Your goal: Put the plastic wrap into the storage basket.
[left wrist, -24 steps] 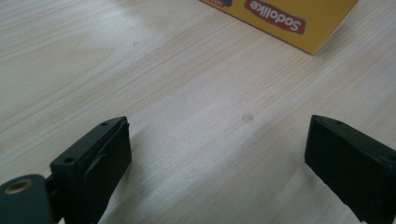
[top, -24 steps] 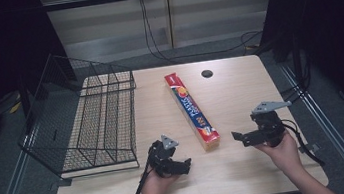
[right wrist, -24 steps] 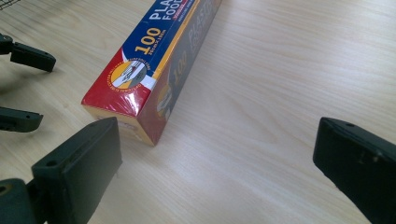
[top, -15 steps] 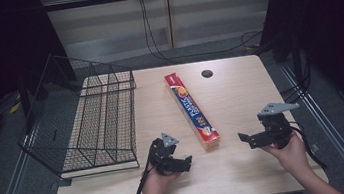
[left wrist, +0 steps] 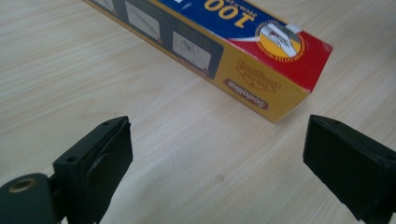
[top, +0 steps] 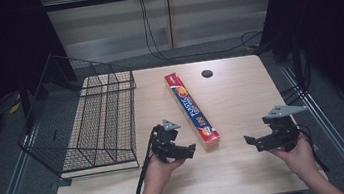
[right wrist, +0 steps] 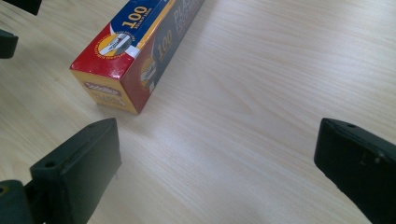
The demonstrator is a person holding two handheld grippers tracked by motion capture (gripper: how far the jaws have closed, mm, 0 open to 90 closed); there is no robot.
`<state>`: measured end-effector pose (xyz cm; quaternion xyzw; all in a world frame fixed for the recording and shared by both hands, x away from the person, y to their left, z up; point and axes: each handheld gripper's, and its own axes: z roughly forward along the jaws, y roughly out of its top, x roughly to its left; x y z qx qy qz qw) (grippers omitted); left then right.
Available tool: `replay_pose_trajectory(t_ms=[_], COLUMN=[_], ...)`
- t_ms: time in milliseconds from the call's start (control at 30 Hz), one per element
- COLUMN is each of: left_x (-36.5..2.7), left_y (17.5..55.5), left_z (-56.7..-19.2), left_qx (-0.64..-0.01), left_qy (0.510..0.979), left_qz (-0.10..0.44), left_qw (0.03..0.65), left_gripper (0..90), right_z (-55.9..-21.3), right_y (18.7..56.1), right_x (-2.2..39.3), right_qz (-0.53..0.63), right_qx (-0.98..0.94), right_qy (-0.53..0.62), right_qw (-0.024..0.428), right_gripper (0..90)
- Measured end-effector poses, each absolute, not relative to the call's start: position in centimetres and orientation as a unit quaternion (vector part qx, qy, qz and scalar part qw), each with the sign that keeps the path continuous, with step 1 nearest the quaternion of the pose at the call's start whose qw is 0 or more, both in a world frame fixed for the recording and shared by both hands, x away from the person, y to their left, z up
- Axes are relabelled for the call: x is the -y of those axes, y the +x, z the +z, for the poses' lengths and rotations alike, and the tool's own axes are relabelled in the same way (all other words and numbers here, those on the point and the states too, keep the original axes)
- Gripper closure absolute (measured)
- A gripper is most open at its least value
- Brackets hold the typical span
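On the table (top: 242, 108): we see a long plastic-wrap box (top: 192, 110) lying flat near the middle, its length running away from us and its red near end toward our hands.
Box, close up: in the left gripper view the box (left wrist: 243, 51) shows a blue and red top and a yellow side; in the right gripper view the same box (right wrist: 135, 51) lies ahead and to the left of the jaws.
Left gripper (top: 190, 149): we hold it low over the table just beside the near end of the box, not touching it; its jaws are spread wide with only bare wood between them (left wrist: 217, 163).
Right gripper (top: 250, 141): we hold it on the other side of the box's near end, farther off and pointing toward it; its jaws also stand wide apart over bare wood (right wrist: 217, 163).
Between the grippers: the box's near end.
Wire rack (top: 97, 122): a black mesh rack stands at the left of the table, well apart from the box.
Round hole (top: 207, 73): a dark hole sits in the tabletop beyond the box's far end.
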<state>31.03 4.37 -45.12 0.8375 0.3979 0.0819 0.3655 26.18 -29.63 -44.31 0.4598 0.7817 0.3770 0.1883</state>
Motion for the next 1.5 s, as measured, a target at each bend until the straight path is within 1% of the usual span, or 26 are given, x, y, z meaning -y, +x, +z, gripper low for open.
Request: replay_pose_trajectory(t_ms=[300,467,700,833,1033,1133,1200,1300,1500], left_x=[-3.5,-2.6,-1.2,-0.7,0.4,0.9,1.0,1.3,2.0], left_y=[32.3,33.8,36.0,37.1,39.0,39.7,40.1,41.0,42.0], left_z=[-43.4,-42.5,-41.4,-41.4,-42.0,-42.3,-42.5,-42.8,-43.3], left_qx=[-0.396,-0.402,-0.429,-0.437,-0.468,-0.479,-0.484,-0.493,-0.502], left_qy=[0.837,0.836,0.823,0.818,0.806,0.799,0.797,0.795,0.795], left_qz=[0.078,0.077,0.073,0.067,0.059,0.055,0.06,0.045,0.057], left_qw=[0.369,0.366,0.365,0.367,0.359,0.358,0.355,0.351,0.335], left_gripper=[9.1,8.6,9.6,10.5,11.0,14.7,15.0,15.0,17.2], right_z=[-44.4,-44.4,-44.4,-44.4,-44.4,-44.3,-44.3,-44.3,-44.3], right_y=[26.2,26.2,26.2,26.2,26.2,26.2,26.2,26.2,26.2], right_x=[29.6,29.6,29.5,29.6,29.6,29.7,29.8,29.8,29.9], right_qz=[0.379,0.381,0.381,0.384,0.384,0.386,0.386,0.389,0.389], right_qx=[-0.781,-0.781,-0.784,-0.781,-0.782,-0.781,-0.78,-0.778,-0.778], right_qy=[0.459,0.457,0.453,0.455,0.454,0.452,0.454,0.456,0.456], right_qw=[0.187,0.189,0.19,0.191,0.188,0.189,0.192,0.189,0.19], right_gripper=[0.7,1.0,1.5,1.5,1.6,1.7,1.7,2.0,2.3])
